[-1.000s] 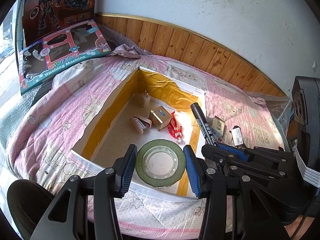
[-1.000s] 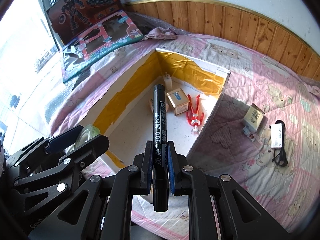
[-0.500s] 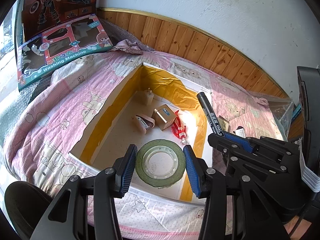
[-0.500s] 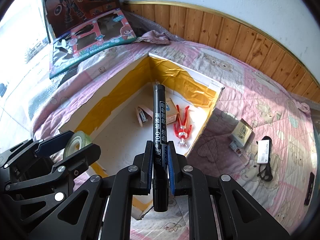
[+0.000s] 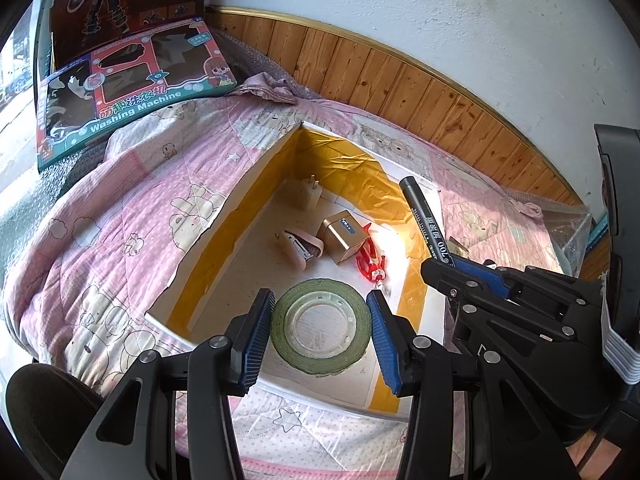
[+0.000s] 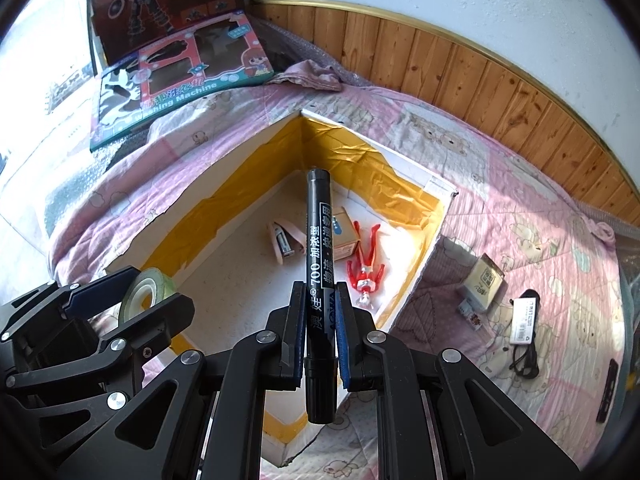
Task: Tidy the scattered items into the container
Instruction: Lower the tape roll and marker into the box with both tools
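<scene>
Both loads hang over the box, ready to drop.
Left gripper clamps the tape; right gripper clamps the marker; next, judged: lower, release; 2 packets wait near the bed's right edge.

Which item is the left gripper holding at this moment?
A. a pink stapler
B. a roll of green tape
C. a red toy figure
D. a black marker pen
B. In the left wrist view the left gripper is closed on the roll of green tape above the box; the black marker pen is held in the right gripper.
</scene>
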Demonstrator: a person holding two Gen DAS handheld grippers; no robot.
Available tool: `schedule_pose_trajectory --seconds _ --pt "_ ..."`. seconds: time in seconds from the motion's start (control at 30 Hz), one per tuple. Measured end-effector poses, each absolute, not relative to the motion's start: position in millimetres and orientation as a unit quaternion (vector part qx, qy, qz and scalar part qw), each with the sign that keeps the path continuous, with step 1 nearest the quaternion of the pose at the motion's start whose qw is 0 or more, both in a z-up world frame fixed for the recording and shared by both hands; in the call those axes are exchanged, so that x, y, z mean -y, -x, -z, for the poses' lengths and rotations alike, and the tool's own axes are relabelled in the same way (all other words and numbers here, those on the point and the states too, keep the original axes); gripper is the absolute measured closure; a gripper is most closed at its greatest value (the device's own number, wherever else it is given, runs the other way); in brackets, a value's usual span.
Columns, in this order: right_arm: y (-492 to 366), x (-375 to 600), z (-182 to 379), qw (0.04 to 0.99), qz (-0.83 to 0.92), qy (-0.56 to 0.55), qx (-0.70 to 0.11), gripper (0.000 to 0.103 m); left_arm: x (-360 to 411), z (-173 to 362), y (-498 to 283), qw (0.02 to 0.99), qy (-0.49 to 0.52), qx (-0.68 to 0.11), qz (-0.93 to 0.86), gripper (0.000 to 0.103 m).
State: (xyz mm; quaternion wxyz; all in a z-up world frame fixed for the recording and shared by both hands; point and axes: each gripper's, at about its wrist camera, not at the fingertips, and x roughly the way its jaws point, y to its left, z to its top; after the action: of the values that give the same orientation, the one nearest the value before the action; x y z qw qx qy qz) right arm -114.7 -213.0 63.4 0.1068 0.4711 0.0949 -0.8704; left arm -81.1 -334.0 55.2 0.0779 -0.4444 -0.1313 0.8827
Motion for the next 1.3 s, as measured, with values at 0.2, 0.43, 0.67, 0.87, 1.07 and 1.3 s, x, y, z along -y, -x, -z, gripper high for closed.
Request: schedule_pose_trajectory --seconds 0.2,0.43,0.67,0.87,1.07,1.3 --pt "119 220 -61 0.108 0.868 -0.474 -0.098 0.089 341 -52 84 0.075 0.446 0.136 -0.882 0.054" --pt "125 227 -53 0.12 0.861 -0.486 -0.088 0.089 350 -48 89 0.069 0.447 0.143 -0.88 0.054" --pt "131 232 -41 0.133 0.85 -0.505 -0.07 0.089 359 -44 96 0.061 0.447 0.146 -0.88 0.054" --pt "136 231 -31 0.144 0.839 -0.523 -0.044 0.089 364 -40 101 0.058 0.449 0.149 -0.879 0.054" --pt "138 229 -20 0.148 0.828 -0.54 -0.022 0.089 365 -34 108 0.058 0.455 0.149 -0.876 0.054" --pt "136 233 -13 0.155 0.821 -0.55 -0.02 0.089 363 -32 116 0.06 0.456 0.141 -0.877 0.054"
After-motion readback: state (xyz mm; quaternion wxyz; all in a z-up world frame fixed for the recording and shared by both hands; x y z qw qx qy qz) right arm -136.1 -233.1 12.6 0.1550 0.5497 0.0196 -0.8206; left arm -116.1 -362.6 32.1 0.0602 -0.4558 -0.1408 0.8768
